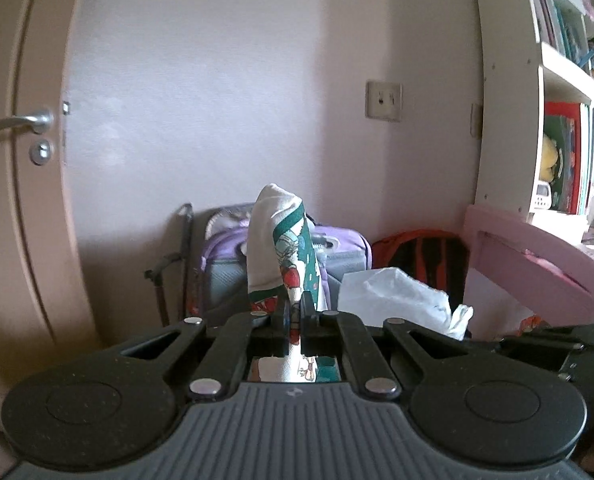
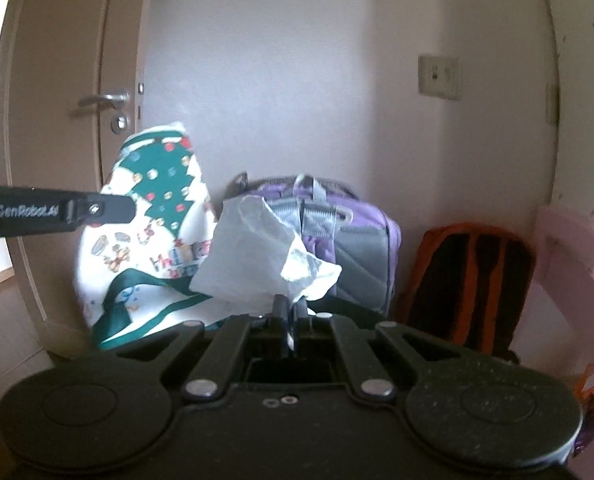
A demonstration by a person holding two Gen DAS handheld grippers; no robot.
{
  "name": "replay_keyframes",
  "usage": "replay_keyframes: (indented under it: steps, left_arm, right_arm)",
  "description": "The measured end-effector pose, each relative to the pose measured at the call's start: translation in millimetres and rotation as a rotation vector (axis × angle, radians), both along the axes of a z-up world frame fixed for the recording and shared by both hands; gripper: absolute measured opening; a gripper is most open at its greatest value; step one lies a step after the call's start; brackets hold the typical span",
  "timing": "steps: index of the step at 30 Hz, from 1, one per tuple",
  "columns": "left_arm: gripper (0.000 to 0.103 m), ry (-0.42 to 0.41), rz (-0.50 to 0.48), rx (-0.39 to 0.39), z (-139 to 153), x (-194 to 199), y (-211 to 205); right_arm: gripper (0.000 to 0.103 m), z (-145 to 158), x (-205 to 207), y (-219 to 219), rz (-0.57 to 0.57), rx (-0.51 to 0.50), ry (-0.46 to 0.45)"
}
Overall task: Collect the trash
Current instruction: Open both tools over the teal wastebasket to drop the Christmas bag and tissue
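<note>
Left gripper [image 1: 293, 312] jaws clamped on printed Christmas bag [image 1: 281, 248], held upright. Right gripper [image 2: 291, 312] jaws clamped on crumpled white wrapper [image 2: 257, 256], bag at your 10 o'clock. Step: carrying trash to bag. Next, you need bag mouth open, then drop wrapper inside.

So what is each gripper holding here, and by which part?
The left gripper pinches the white Christmas-print bag with green trim by its upper edge. The right gripper pinches the crumpled white plastic wrapper by its lower edge.
</note>
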State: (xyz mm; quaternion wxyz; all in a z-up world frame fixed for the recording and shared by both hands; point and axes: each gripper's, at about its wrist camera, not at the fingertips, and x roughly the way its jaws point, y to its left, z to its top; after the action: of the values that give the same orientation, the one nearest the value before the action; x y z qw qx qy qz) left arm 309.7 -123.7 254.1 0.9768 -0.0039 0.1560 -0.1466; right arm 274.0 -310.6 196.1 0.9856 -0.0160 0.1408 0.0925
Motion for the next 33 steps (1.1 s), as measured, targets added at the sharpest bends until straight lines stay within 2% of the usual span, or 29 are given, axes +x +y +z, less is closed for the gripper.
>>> replay_keyframes:
  steps: [8,15,24,27,30,33]
  left_arm:
    - [0.004,0.098,-0.012,0.046,-40,59,-34]
    - [0.005,0.182,-0.039,0.107,-61,104,-62]
    - [0.005,0.302,-0.06,0.155,-98,141,-90]
    - [0.006,0.357,-0.065,0.138,-112,150,-94]
    - [0.008,0.395,-0.067,0.113,-120,156,-94]
    - [0.015,0.416,-0.068,0.095,-122,157,-93]
  right_arm:
    - [0.001,-38,51,-12,0.001,-0.02,0.127]
    - [0.002,-59,79,-16,0.054,-0.094,0.222]
    - [0.015,-74,91,-20,0.069,-0.103,0.248]
    - [0.019,-76,98,-23,0.081,-0.082,0.263]
    - [0.03,-76,101,-24,0.087,-0.073,0.263]
    - [0.033,-76,99,-23,0.09,-0.066,0.265]
